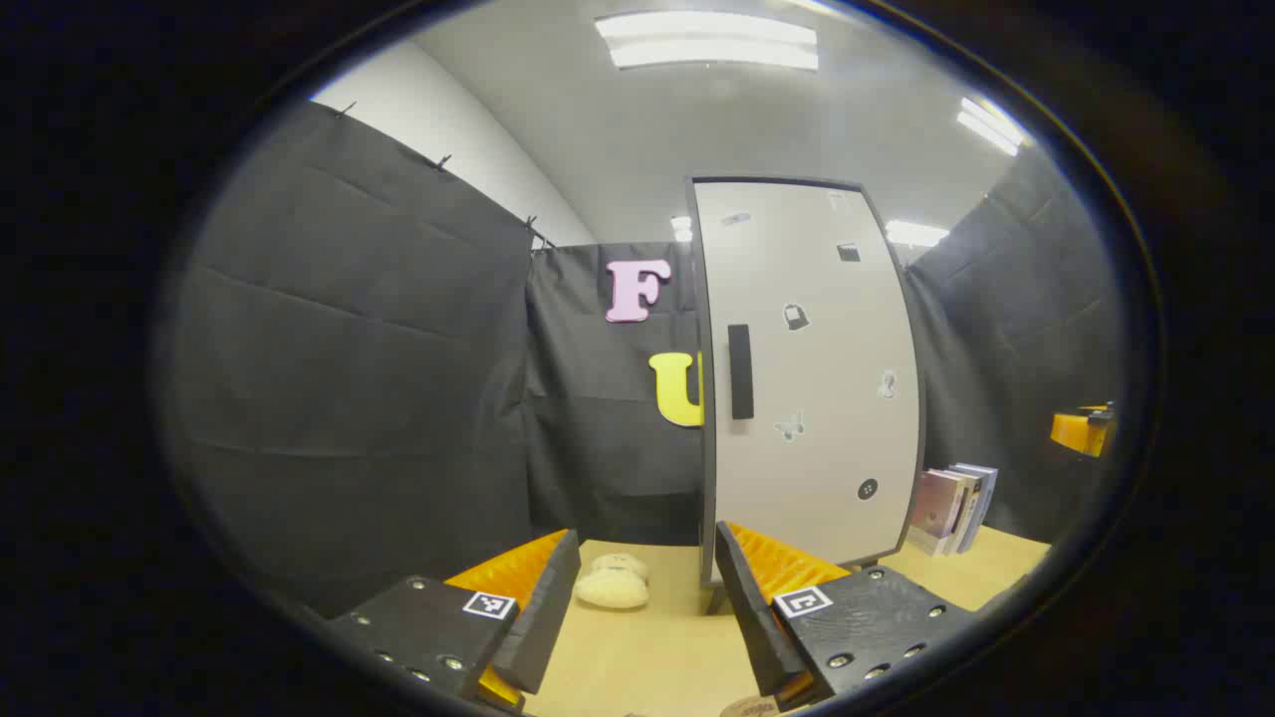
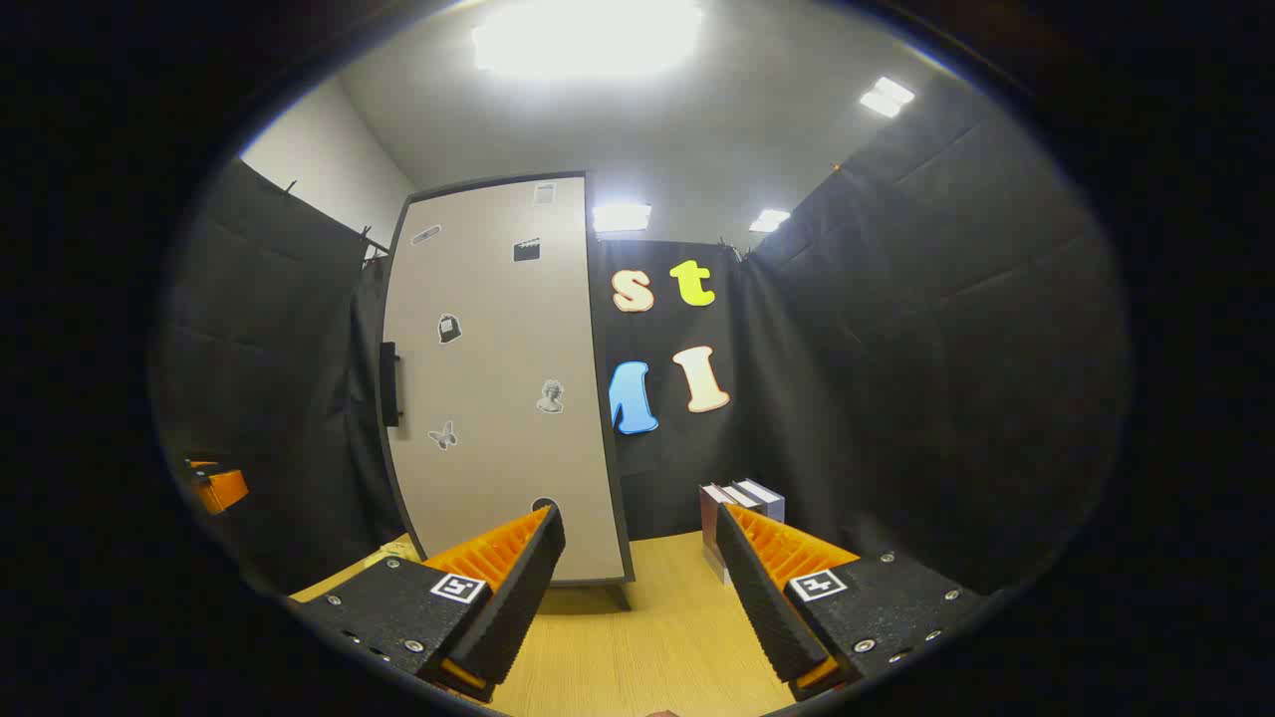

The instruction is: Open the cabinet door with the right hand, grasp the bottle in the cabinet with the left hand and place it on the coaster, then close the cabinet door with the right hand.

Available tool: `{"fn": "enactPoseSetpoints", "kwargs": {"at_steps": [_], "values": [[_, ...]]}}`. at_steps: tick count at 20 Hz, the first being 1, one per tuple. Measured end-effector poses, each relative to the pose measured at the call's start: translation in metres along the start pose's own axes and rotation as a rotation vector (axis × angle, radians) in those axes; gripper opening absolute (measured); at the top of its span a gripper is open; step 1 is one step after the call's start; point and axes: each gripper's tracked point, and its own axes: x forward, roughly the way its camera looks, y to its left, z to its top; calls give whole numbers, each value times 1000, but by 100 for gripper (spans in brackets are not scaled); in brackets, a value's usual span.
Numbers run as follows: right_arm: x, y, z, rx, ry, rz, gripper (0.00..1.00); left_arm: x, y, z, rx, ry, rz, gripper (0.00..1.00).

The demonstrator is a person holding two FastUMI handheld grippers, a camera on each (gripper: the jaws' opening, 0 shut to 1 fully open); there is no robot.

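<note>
Cabinet door [image 2: 498, 388]: we judge it rigid and light-swinging.
Hold: its black handle [image 2: 389, 383].
Right gripper [image 2: 637, 588]: released, empty.
Left gripper [image 1: 645, 607]: released, empty.

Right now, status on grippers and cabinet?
Left hand-held gripper open, empty. Right hand-held gripper open, empty. Cabinet door shut, handle untouched. Nothing blocking.

Glaring ceiling lights [image 2: 588, 38], fisheye-warped edges
</note>
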Motion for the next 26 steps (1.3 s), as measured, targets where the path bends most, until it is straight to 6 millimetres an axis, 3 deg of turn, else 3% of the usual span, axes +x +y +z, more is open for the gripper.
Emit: {"fn": "enactPoseSetpoints", "kwargs": {"at_steps": [7, 10, 13, 15, 17, 26], "values": [[0, 2, 0, -20, 2, 10, 95, -1, -2, 1, 1, -2, 2, 72], [2, 1, 0, -19, 0, 13, 95, -1, -5, 1, -5, -6, 2, 78], [2, 2, 1, -16, -14, 14, 95, 1, -2, 3, 4, -8, 7, 73], [0, 0, 2, -10, -15, 18, 94, 1, -1, 6, 5, -16, 8, 78], [1, 1, 3, -16, -17, 21, 95, 1, 1, 4, 2, -16, 8, 72], [6, 4, 5, -19, -6, 56, 95, 4, 7, 8, -4, -30, 17, 75]]}}
